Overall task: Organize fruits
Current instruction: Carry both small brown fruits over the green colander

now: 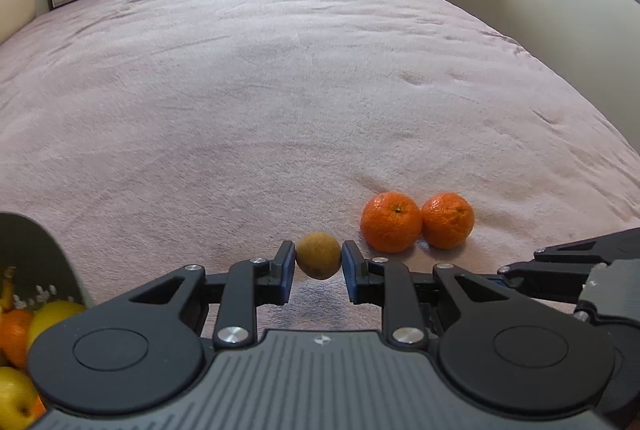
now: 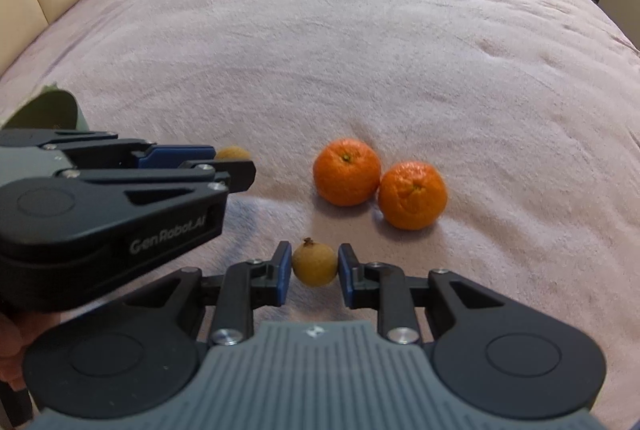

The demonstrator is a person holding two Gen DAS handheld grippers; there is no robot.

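Both grippers pinch one small brown fruit each: the left gripper [image 1: 319, 262] holds a round brown fruit [image 1: 319, 255], the right gripper [image 2: 314, 267] a yellowish fruit with a stem [image 2: 314, 265]. Left stands a bowl [image 1: 48, 258] of fruits; right, two touching oranges [image 2: 347, 172] [image 2: 412, 195] lie on the pink blanket [image 2: 360, 30].

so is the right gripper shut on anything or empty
Shut on a small brown fruit: the right gripper has both blue pads pressed against the fruit's sides.
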